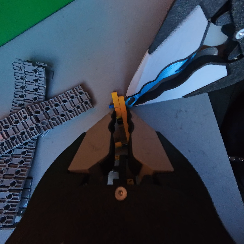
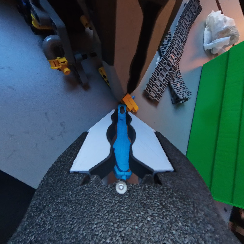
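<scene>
Tools are both busy here. Your left tool is clamped on a yellow beam assembly, two yellow beams side by side sticking out past the fingertips, with grey and yellow bits running back between the fingers. A little blue pin pokes out of the yellow part on its left side.

Your right tool is squeezed shut on a blue plastic lever tool, a long flat piece with a keyhole-shaped slot at its tip. That tip sits right up against the yellow beams; in the left wrist view it looks like it's touching them, coming in from the upper right.

Everything hangs just over a grey worktop. Off to the left in the left wrist view you've got a pile of grey tread-link strips lying crossed over each other, well apart from the tools. The right wrist view shows the same strips on the right, plus a crumpled white tissue beyond them and a green panel at the worktop's edge. On the left in that view there's a grey and yellow brick-built model, partly hidden behind your left tool.
</scene>
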Available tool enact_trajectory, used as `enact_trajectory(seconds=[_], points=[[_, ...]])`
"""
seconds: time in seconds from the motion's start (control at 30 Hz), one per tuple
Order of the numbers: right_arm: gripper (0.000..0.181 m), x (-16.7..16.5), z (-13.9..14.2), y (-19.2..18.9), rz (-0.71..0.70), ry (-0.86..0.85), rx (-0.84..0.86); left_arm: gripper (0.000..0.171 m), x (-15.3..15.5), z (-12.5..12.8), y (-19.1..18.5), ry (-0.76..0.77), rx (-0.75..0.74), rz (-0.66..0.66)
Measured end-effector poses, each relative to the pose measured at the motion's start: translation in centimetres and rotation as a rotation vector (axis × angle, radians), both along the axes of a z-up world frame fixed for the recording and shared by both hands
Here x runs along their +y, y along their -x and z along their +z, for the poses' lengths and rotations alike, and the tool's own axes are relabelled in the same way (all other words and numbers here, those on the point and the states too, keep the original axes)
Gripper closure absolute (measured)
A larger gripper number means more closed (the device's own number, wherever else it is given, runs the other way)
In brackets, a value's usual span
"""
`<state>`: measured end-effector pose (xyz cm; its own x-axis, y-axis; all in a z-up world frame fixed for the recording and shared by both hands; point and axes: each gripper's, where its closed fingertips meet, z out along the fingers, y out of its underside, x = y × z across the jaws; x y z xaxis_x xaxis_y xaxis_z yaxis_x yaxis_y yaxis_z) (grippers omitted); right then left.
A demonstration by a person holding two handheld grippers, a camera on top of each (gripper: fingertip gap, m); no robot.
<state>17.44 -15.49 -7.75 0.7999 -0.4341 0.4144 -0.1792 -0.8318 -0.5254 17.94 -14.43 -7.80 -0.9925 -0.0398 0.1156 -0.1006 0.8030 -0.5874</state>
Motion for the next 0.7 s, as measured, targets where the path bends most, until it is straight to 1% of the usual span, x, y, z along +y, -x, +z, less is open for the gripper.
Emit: enact_trajectory(seconds=[0.33,0.5,0.7], points=[[0.173,0.06,0.13,-0.11,0.074,0.052,-0.139,0.157,0.02,0.02,0.06,0.001,-0.018,-0.009],[0.173,0.13,0.22,-0.13,0.129,0.083,-0.238,0.157,0.06,0.05,0.13,-0.001,-0.02,-0.015],[0.173,0.17,0.25,-0.14,0.172,0.067,-0.289,0.157,0.07,0.06,0.19,0.002,-0.024,-0.015]])
